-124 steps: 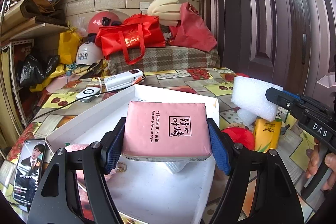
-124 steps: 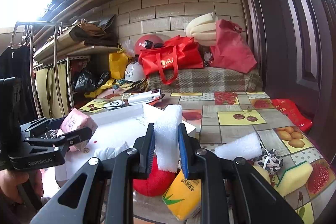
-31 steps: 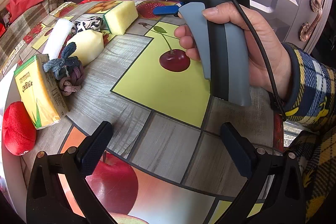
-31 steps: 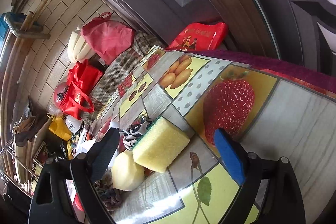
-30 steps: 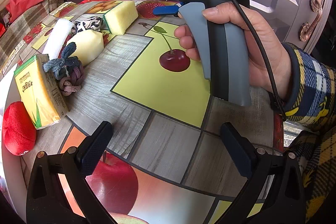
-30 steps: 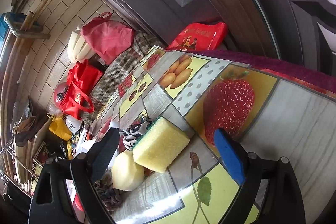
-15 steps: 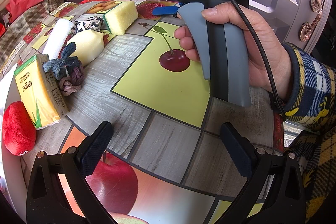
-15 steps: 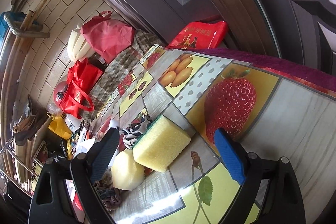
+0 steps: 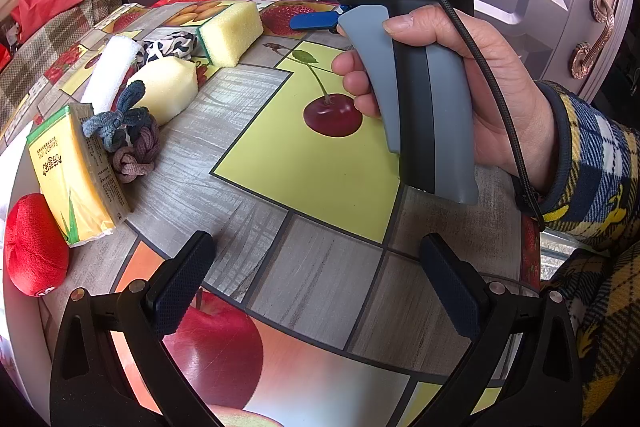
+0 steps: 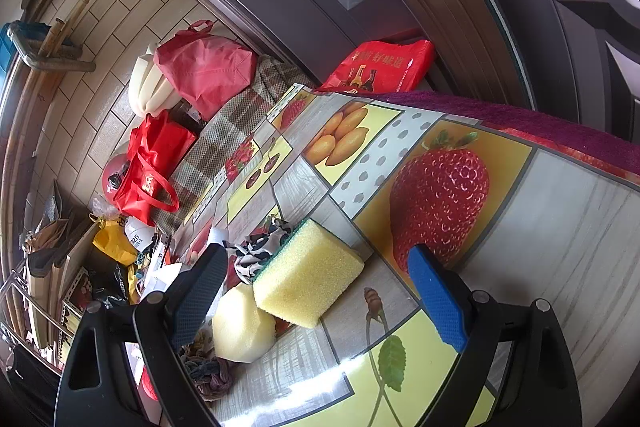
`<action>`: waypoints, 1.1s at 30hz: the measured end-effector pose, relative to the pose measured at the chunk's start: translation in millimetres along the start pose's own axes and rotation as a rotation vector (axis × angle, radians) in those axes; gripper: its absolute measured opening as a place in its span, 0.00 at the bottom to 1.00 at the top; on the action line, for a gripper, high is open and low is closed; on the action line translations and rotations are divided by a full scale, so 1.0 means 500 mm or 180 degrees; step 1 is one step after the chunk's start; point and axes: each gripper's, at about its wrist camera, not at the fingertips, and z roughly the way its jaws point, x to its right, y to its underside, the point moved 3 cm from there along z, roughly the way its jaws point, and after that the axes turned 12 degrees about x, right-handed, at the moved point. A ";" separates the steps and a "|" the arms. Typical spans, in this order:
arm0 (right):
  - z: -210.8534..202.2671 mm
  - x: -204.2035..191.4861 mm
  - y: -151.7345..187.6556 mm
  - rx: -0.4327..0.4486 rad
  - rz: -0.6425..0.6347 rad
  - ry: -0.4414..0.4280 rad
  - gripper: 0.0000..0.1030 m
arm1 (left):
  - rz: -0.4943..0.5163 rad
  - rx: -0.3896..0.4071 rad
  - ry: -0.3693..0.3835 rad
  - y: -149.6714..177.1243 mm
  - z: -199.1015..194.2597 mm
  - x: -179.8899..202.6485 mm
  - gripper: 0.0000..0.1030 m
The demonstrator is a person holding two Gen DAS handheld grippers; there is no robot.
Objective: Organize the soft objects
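**Both grippers empty, next soft thing not yet chosen**

The left gripper hangs over a bare patch of the fruit-print tablecloth with its jaws spread wide and nothing between them. Ahead of it and to its right, a hand in a plaid sleeve grips the handle of the right gripper, which is also spread wide and empty.

The soft things lie in a loose cluster ahead and to the left of the left gripper. Nearest on that side is a red plush ball, with a yellow tissue pack just beyond it. A knotted rope toy rests against the pack, touching a pale foam lump. Farther out lie a white foam roll, a black-and-white cloth and a yellow sponge.

From the right gripper's view, the sponge sits just ahead, between the lines of its two fingers but beyond their tips, with the foam lump closer to its left finger and the cloth behind the sponge.

The step in hand looks like a pause between pickups: neither gripper carries anything, and several items are still loose on the table. The sponge seems the natural next target for the right gripper. That would call for moving forward and down until the fingers straddle the sponge, then closing gently, since it will squash. The foam lump touching the sponge may get nudged along.
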 end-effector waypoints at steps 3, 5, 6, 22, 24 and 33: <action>0.000 0.000 0.000 0.0002 0.0002 -0.0002 0.89 | 0.0000 0.0000 0.0000 -0.001 0.000 0.000 0.99; 0.000 -0.001 0.001 0.0000 0.0001 -0.0001 0.89 | 0.0000 0.0001 0.0000 0.000 0.000 0.000 0.99; 0.000 -0.001 0.000 -0.0002 -0.0001 0.0000 0.89 | 0.0000 0.0001 0.0000 0.000 0.000 0.000 1.00; 0.001 0.001 0.002 -0.0008 0.0002 -0.0006 0.89 | 0.0001 0.0007 0.0001 -0.001 0.000 0.000 0.99; 0.001 0.000 0.005 -0.0016 -0.0004 0.0004 0.89 | 0.0001 0.0008 0.0001 -0.002 0.000 0.000 0.99; 0.005 -0.002 0.008 -0.0036 -0.0013 0.0007 0.89 | 0.0001 0.0019 -0.0004 0.003 -0.002 -0.005 0.99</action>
